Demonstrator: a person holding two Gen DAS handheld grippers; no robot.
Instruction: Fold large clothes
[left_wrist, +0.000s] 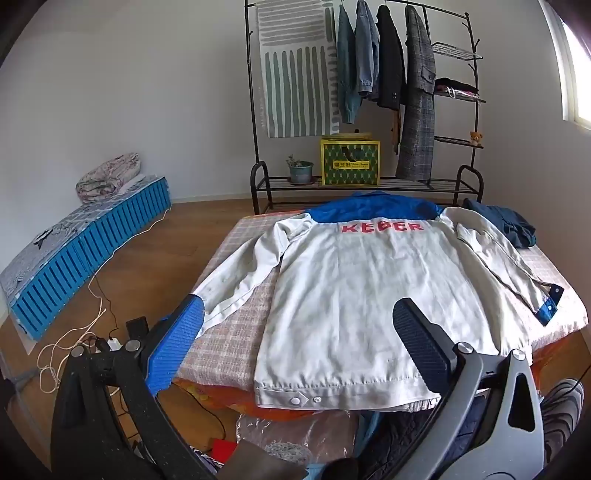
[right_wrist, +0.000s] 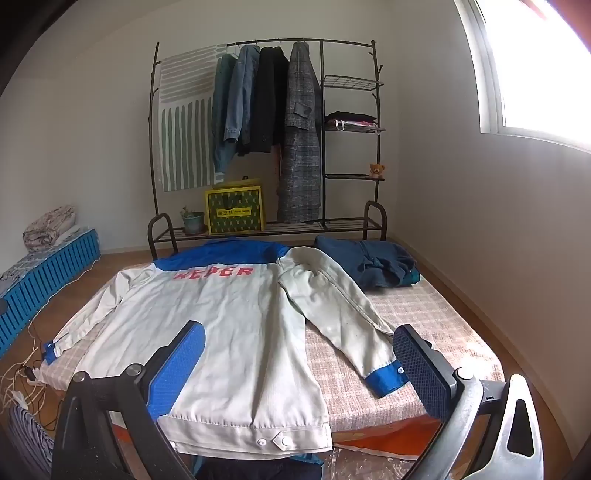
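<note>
A white work jacket (left_wrist: 354, 295) with a blue yoke and red lettering lies back-up and spread flat on a checked table (left_wrist: 229, 332), sleeves out to both sides. It also shows in the right wrist view (right_wrist: 221, 332). My left gripper (left_wrist: 299, 332) is open and empty, hovering above the jacket's hem near the left sleeve cuff (left_wrist: 201, 321). My right gripper (right_wrist: 299, 354) is open and empty above the hem, its right finger next to the blue right cuff (right_wrist: 388, 380).
A folded dark blue garment (right_wrist: 369, 266) lies at the table's far right corner. A clothes rack (right_wrist: 266, 129) with hanging coats, a yellow box (right_wrist: 234, 212) and a plant pot stands behind. Cables (left_wrist: 74, 339) lie on the floor at left beside a blue mattress (left_wrist: 92, 251).
</note>
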